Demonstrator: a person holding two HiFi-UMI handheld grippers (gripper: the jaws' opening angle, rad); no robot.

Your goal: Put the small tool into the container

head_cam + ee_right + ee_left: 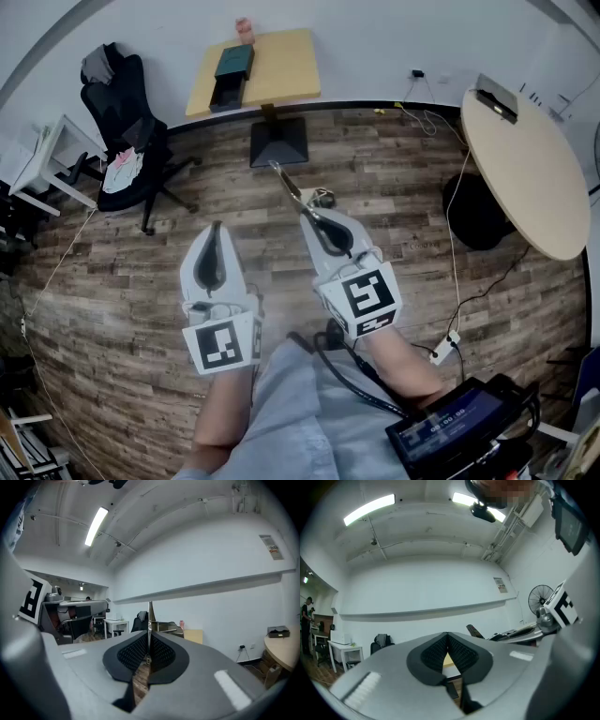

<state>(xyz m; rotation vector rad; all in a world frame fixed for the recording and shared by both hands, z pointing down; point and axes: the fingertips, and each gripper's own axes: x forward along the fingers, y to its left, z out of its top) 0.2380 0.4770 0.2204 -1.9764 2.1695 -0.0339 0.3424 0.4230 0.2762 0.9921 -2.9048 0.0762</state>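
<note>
right claw (pixel 306 208): shut tight on the tool, held about level, aimed towards the table
tool (pixel 287 183): thin metal strip pinched edge-on between the pads, its free end sticking out past the tips; it is in the air over the wood floor (pixel 141 281), well apart from the table
left claw (pixel 217 227): tips pressed together with nothing between them; near the right claw, not touching it
table (pixel 286 66): small, yellow top on a dark pedestal, against the white wall
container (pixel 230 80): dark box lying along the table's left edge, reaching to the near left corner
pink thing (pixel 245 28): at the table's far edge, just behind the container; too small to tell what it is
chair (pixel 127 141): black office chair on the floor, left of the table
</note>
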